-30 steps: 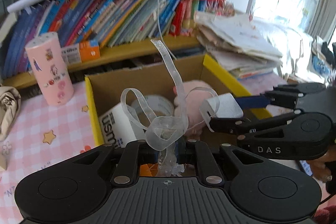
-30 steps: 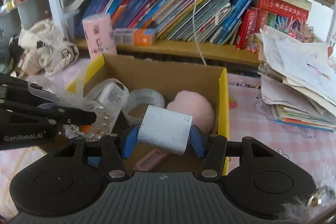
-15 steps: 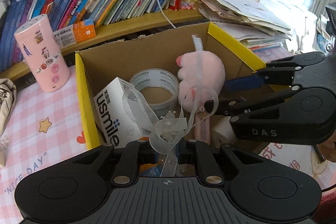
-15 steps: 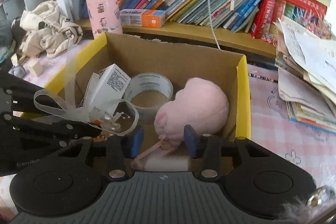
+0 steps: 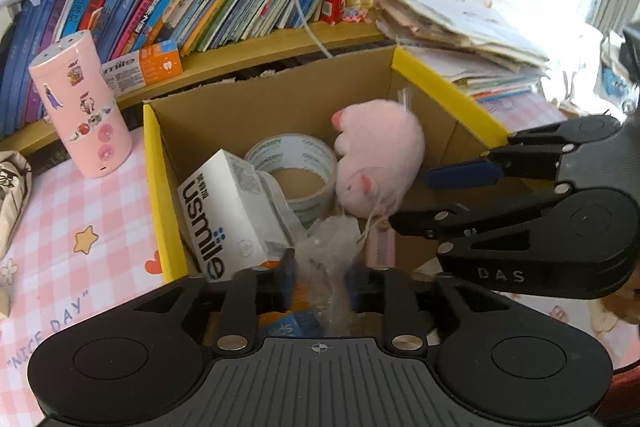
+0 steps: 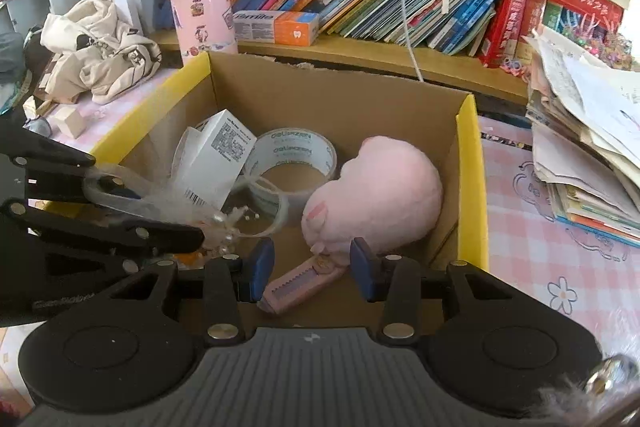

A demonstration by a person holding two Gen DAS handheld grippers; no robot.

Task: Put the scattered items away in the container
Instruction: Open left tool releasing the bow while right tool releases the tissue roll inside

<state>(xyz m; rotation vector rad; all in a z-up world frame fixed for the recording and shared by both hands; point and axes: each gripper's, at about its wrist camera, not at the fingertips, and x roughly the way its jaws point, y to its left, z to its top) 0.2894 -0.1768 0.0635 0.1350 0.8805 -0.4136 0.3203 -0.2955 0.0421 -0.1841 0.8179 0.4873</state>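
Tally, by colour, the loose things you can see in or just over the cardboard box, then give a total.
Pink: 2 (plush toy, cutter)
White: 1 (usmile carton)
Clear: 2 (tape roll, ribbon bow)
Total: 5. An orange thing beneath them is mostly hidden, so it is not counted.
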